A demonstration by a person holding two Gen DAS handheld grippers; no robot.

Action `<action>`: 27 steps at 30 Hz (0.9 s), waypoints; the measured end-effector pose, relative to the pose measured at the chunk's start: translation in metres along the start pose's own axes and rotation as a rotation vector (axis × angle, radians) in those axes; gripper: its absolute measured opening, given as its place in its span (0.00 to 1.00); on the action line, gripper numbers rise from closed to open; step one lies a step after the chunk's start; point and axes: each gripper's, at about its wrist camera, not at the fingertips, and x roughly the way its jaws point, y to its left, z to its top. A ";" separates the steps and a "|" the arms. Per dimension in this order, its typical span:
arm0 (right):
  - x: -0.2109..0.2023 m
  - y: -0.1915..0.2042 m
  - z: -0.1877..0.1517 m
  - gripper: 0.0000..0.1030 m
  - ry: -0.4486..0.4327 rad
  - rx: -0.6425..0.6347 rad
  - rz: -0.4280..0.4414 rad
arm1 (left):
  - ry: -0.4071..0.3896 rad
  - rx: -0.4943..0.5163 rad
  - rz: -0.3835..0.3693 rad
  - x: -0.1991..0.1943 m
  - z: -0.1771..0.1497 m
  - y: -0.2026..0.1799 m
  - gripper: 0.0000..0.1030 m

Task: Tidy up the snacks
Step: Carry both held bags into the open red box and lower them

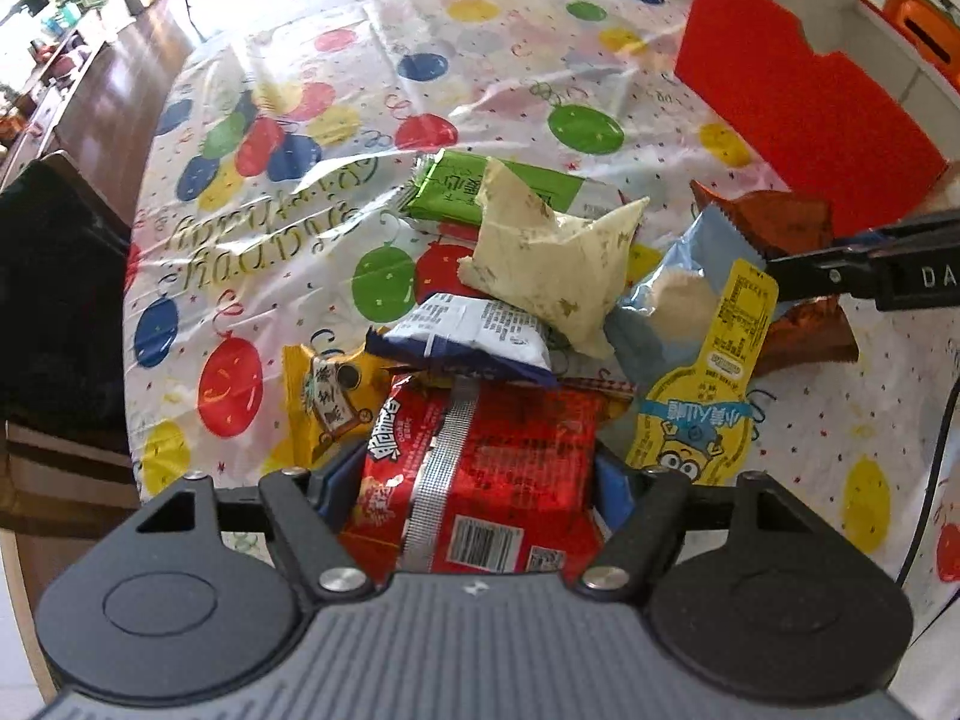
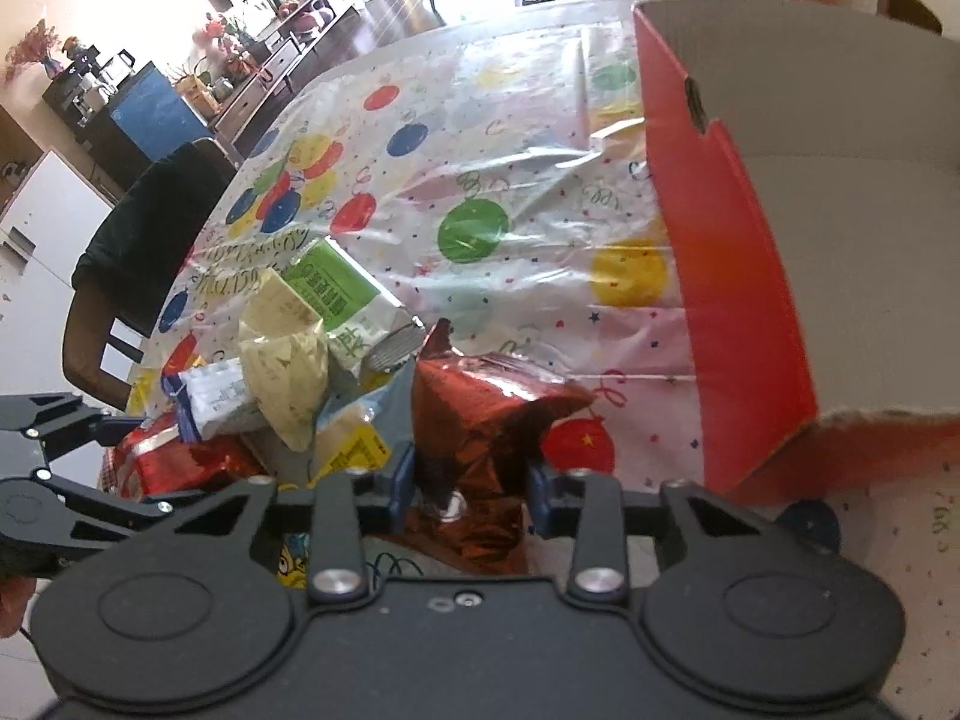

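Left gripper [image 1: 474, 480] is clamped on a red pack [image 1: 510, 462], blue fingers [image 1: 336, 483] pressed against both its sides, at the near end of the snack pile. Right gripper [image 2: 471, 483] is clamped on a brown foil pack [image 2: 480, 420], which stands up between its fingers [image 2: 401, 483], just left of the box [image 2: 738, 276].

Pile sits on the counter [image 1: 480, 60], which is covered by a balloon-print cloth. Cream pack [image 1: 552, 264] lies on top, leaning over the green pack [image 1: 480, 186] behind it and the white-blue pack [image 1: 480, 330] in front. White-blue pack rests on the far edge of the red pack. Yellow pack [image 1: 327, 402] lies to the left of the red pack, partly under the white-blue one. Light-blue and yellow minion pack [image 1: 702, 360] lies to the right of the red pack, touching the cream one.

In the left view the right gripper comes in from the right edge over the brown foil pack [image 1: 780, 222], between the minion pack and the box [image 1: 798, 114]. The box is red outside, grey inside, open on top; what is in it can't be seen. A dark chair [image 2: 150, 240] stands at the counter's left side.
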 end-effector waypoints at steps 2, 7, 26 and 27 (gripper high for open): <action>-0.007 0.000 -0.003 0.29 -0.015 0.002 -0.018 | -0.018 -0.028 0.002 -0.006 -0.005 0.000 0.73; -0.025 -0.003 -0.016 0.27 -0.052 0.013 -0.066 | -0.069 -0.095 -0.018 -0.025 -0.020 -0.001 0.73; -0.117 -0.002 -0.054 0.27 -0.234 0.064 -0.112 | -0.257 -0.143 -0.054 -0.108 -0.054 -0.024 0.73; -0.120 -0.003 -0.053 0.27 -0.238 0.067 -0.110 | -0.268 -0.140 -0.053 -0.112 -0.052 -0.027 0.73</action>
